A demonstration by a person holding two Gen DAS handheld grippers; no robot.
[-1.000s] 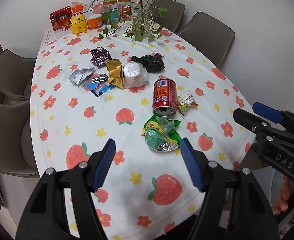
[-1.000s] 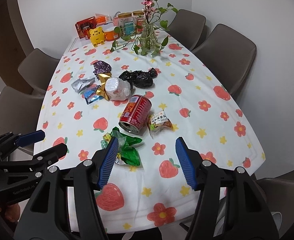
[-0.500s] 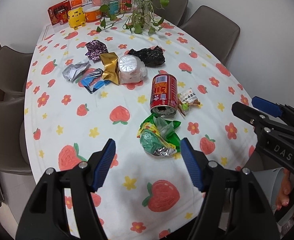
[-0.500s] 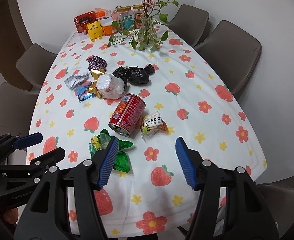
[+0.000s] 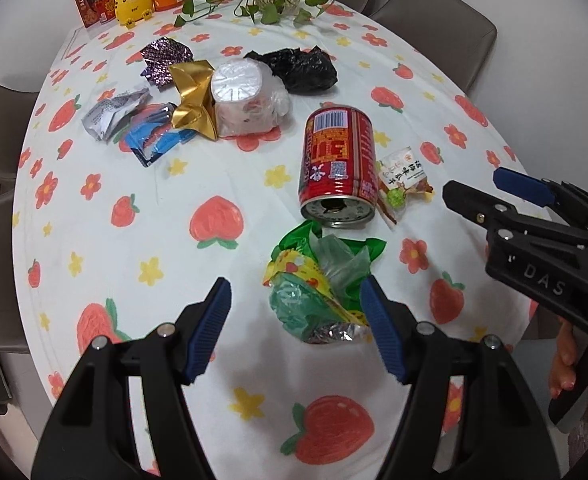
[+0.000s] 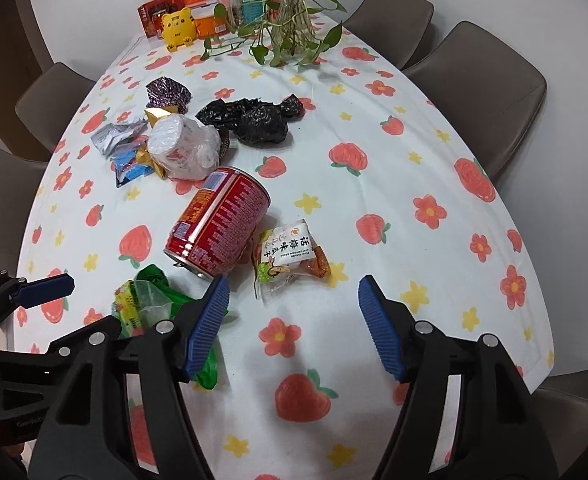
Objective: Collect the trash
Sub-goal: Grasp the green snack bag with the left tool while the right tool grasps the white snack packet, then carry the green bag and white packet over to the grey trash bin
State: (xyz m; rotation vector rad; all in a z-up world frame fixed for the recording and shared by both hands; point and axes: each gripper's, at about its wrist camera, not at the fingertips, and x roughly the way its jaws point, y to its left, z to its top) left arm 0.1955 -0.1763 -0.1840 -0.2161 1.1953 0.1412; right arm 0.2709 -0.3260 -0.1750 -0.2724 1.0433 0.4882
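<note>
Blue ribbed pads lined the fingers of both grippers, and both stood spread wide with nothing between them. The left gripper (image 5: 296, 312) hovered low over the worktop (image 5: 105, 264), its fingers straddling a crumpled green wrapper (image 5: 318, 284) that lay just ahead at 12 o'clock, apparently the nearest piece of trash and so the likely first pick. The right gripper (image 6: 294, 312) hung released too, with a snack packet (image 6: 287, 256) just beyond its tips at 12 o'clock, probably lined up as its own target.

Past the wrapper, a red can (image 5: 338, 160) lay on its side, its open end facing the left camera; being round, it could roll if nudged. The packet lay touching it at 3 o'clock.

Farther out at 11 o'clock sat a loose heap: a white cup (image 5: 245, 100) in clear film, a gold wrapper (image 5: 193, 100), a blue wrapper (image 5: 153, 140), a silver wrapper (image 5: 113, 112) and a purple one (image 5: 165, 58). A black bag (image 5: 302, 70) lay at 12 o'clock behind the can. No bin showed in either view.
</note>
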